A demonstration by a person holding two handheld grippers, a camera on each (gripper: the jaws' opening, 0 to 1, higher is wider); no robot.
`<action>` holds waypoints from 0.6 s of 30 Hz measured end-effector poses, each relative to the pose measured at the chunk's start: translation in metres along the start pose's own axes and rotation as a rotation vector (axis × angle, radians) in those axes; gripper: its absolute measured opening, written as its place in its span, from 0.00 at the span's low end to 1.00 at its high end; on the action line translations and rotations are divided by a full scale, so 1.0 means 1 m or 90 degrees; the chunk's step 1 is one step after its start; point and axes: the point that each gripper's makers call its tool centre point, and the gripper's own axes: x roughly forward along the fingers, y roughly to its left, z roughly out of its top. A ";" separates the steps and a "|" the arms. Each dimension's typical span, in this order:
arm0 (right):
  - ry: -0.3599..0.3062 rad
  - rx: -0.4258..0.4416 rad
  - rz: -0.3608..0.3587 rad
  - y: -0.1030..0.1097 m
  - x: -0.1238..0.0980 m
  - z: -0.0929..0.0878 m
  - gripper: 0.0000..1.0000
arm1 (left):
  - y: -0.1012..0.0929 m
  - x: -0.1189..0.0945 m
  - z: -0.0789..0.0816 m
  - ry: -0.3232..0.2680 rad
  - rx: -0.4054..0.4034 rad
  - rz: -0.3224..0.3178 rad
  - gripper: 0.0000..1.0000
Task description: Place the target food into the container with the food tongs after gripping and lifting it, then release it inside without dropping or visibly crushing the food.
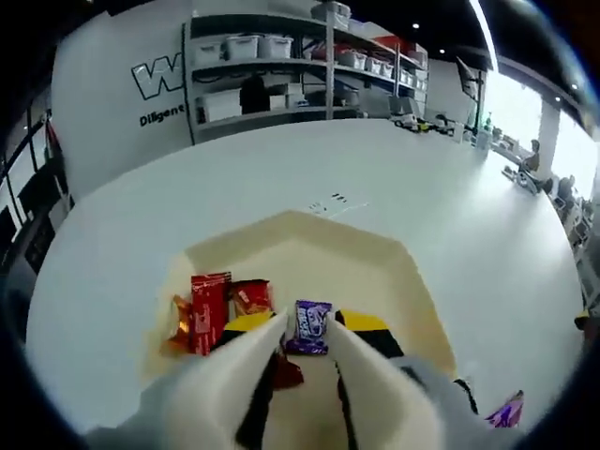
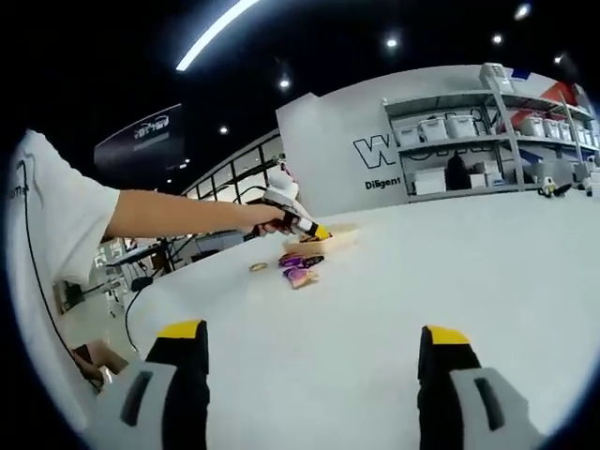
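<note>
In the left gripper view my left gripper is shut on white food tongs. The tong tips pinch a purple snack packet just above the floor of a cream container. Red packets and an orange one lie in the container's left part. In the right gripper view my right gripper is open and bare above the white table. Far off in that view, a person's arm holds the left gripper over the container.
One more purple packet lies on the table right of the container. Loose packets and a small ring-shaped item sit on the table near the container. Shelves with white bins stand beyond the table's far edge.
</note>
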 end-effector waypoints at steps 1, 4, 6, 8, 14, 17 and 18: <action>0.000 0.000 -0.002 -0.001 -0.001 0.000 0.90 | -0.001 0.000 -0.001 -0.001 0.011 0.002 0.26; -0.001 0.003 -0.007 -0.004 -0.003 -0.001 0.91 | -0.002 0.000 0.000 -0.007 0.020 -0.001 0.28; -0.002 0.005 -0.008 -0.005 -0.004 0.000 0.90 | -0.004 0.000 0.000 -0.009 0.028 -0.003 0.28; -0.002 0.003 -0.009 -0.005 -0.004 0.001 0.90 | -0.003 -0.002 0.003 -0.020 0.059 0.004 0.28; -0.001 0.000 -0.005 -0.003 -0.005 0.002 0.90 | -0.010 -0.009 0.012 -0.036 0.057 -0.003 0.28; -0.001 0.000 -0.005 -0.002 -0.007 0.001 0.90 | -0.012 -0.015 0.014 -0.039 0.060 -0.010 0.28; -0.001 0.000 -0.005 -0.002 -0.007 0.002 0.90 | -0.012 -0.016 0.014 -0.040 0.060 -0.010 0.28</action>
